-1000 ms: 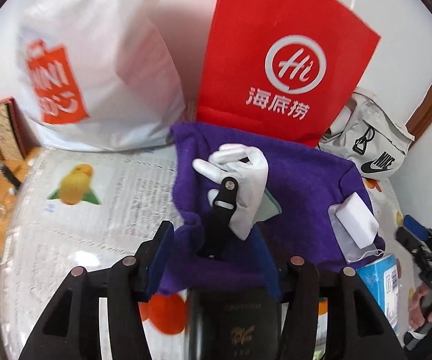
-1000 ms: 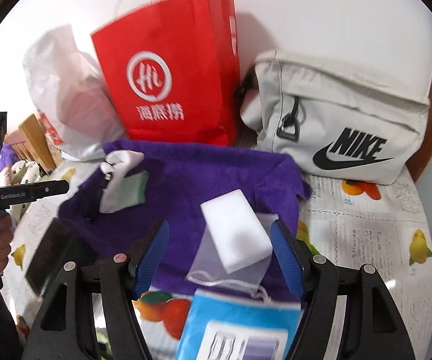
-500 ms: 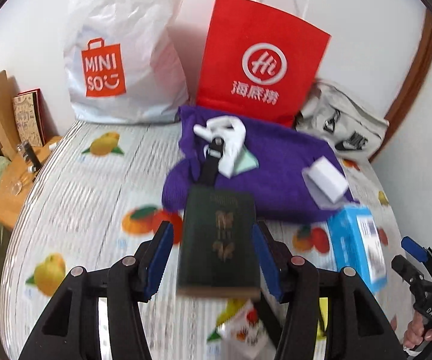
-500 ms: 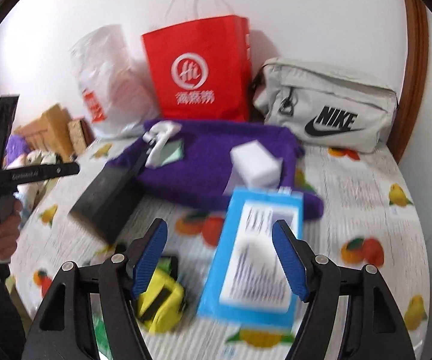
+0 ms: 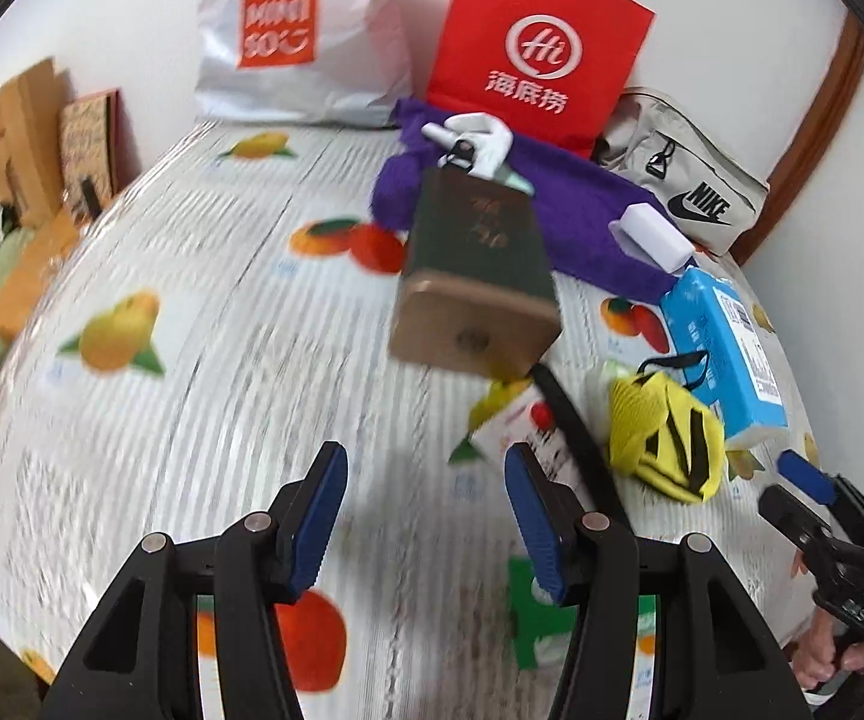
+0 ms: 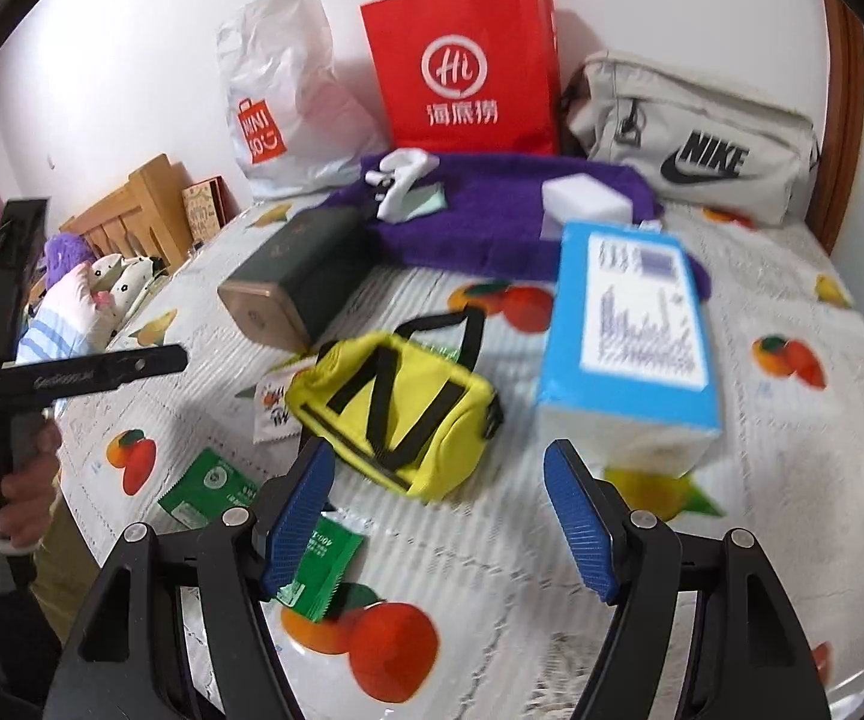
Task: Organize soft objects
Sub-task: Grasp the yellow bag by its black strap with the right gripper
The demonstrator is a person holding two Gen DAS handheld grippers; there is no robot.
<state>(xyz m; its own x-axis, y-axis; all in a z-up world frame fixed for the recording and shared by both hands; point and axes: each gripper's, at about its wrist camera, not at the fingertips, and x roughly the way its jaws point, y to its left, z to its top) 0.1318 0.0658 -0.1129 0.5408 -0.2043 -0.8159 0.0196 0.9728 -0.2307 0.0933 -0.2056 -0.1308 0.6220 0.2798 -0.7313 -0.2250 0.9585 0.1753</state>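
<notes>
A purple towel (image 5: pixel 576 210) (image 6: pixel 492 222) lies at the back of the table with a white glove (image 5: pixel 486 141) (image 6: pixel 399 180) and a white sponge (image 5: pixel 654 237) (image 6: pixel 585 201) on it. A dark green box (image 5: pixel 480 270) (image 6: pixel 294 270) lies in front of the towel. A yellow pouch (image 5: pixel 663 438) (image 6: pixel 396 408) and a blue tissue pack (image 5: pixel 726 348) (image 6: pixel 630 324) lie nearer. My left gripper (image 5: pixel 426 516) is open and empty, well short of the box. My right gripper (image 6: pixel 438 516) is open and empty, just short of the pouch.
A red paper bag (image 5: pixel 537 42) (image 6: pixel 462 60), a white Miniso bag (image 5: pixel 294 36) (image 6: pixel 282 102) and a grey Nike bag (image 5: pixel 684 180) (image 6: pixel 696 138) stand along the back wall. Green sachets (image 6: pixel 210 486) lie at the table's near edge. Wooden items (image 5: pixel 18 138) stand left.
Both grippers have pulled back from the towel toward the near side of the table. The dark green box, close between the left fingers before, now lies free on the table.
</notes>
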